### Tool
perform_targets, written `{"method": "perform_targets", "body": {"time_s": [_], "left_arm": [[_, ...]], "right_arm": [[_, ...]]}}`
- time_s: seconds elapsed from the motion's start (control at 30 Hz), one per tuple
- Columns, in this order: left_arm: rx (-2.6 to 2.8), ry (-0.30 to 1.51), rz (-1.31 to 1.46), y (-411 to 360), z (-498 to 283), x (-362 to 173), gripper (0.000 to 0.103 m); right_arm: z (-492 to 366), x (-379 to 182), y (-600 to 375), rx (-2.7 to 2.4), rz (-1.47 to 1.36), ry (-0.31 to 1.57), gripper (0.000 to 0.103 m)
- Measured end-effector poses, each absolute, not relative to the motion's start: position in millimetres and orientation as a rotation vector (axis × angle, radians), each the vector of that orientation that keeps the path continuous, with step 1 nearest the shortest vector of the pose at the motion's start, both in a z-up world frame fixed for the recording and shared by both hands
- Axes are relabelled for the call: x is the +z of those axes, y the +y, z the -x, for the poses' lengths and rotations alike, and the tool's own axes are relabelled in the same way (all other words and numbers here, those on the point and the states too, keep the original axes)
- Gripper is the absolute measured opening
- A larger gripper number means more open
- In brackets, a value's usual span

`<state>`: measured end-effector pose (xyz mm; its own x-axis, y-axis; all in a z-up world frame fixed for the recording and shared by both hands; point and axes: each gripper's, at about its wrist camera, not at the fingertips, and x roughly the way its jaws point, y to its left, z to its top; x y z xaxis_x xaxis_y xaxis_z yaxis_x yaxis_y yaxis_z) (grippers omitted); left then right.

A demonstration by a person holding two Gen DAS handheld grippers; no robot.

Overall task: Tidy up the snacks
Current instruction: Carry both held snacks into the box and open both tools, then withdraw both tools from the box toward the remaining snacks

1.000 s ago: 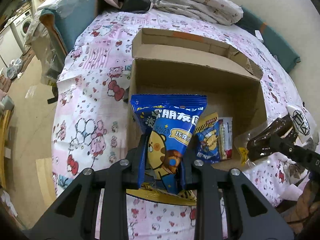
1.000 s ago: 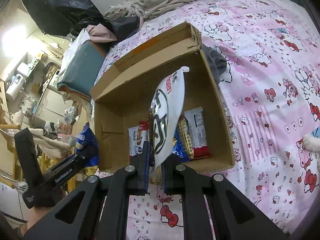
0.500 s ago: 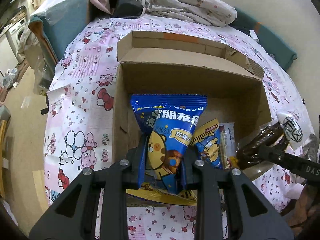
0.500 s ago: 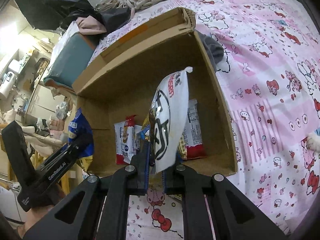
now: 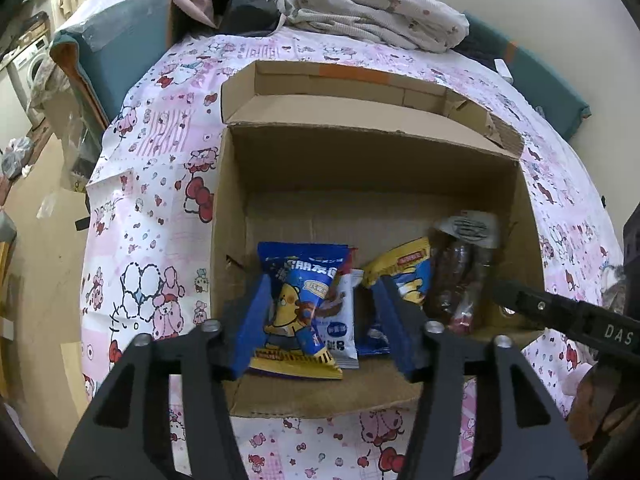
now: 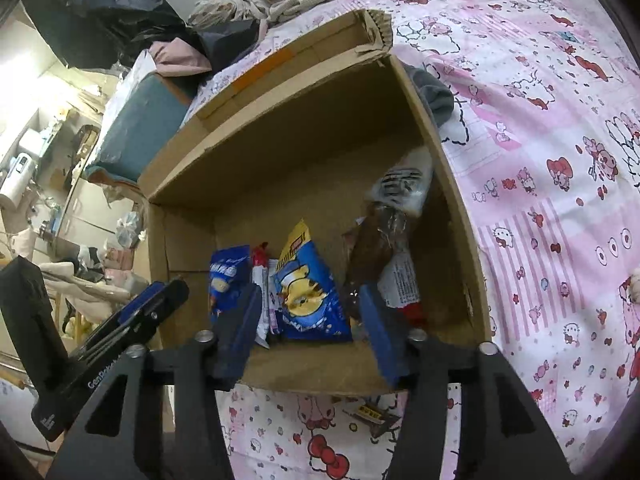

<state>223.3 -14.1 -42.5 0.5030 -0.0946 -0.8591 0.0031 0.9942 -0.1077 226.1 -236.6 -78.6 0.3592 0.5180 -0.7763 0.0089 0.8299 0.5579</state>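
Both packets have dropped into the box (image 5: 224, 216): left gripper (image 5: 322, 320) and right gripper (image 6: 310, 320) are opening, jaws apart, the blue packet (image 5: 298, 304) leaning upright against the left pad.

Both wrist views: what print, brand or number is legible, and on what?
"DAS": white letters on the black right tool arm, cut off at the edge of the left wrist view.
"GenRob": white letters on the black left tool arm, partly hidden.
Blue bear-print snack bag: large Chinese characters, too blurred.
Other packets: unreadable.
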Motion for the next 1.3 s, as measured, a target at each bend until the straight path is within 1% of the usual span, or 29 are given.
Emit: {"method": "perform_targets", "body": {"time_s": [0.03, 0.07, 0.1, 0.13, 0.2, 0.53, 0.73, 0.93, 1.3], "left_arm": [[-0.065, 1.045, 0.098, -14, -223, -42, 0.063], [-0.069, 1.050, 0.101, -14, -223, -41, 0.070], [-0.071, 1.054, 0.104, -14, -223, -41, 0.074], [-0.072, 1.056, 0.109, -14, -222, -41, 0.075], [-0.073, 1.062, 0.117, -12, -222, -41, 0.076], [-0.042, 1.040, 0.120, -3, -212, -32, 0.075], [0.001, 1.032, 0.176, 9, -203, -22, 0.075], [0.046, 1.019, 0.193, 26, -189, -13, 0.076], [0.201, 1.116, 0.298, 78, -144, -35, 0.075]], "right_arm": [[-227, -78, -237, 0.349, -0.530, 1.169, 0.057], [-227, -78, -239, 0.351, -0.547, 1.166, 0.061], [-227, -76, -241, 0.348, -0.561, 1.157, 0.070], [-227, -75, -242, 0.343, -0.569, 1.147, 0.078], [-227, -71, -243, 0.338, -0.569, 1.135, 0.081], [-225, -69, -247, 0.345, -0.551, 1.143, 0.082], [-218, -67, -251, 0.331, -0.565, 1.148, 0.082], [-195, -60, -246, 0.321, -0.471, 1.162, 0.081], [-153, -65, -256, 0.332, -0.463, 1.200, 0.081]]}}
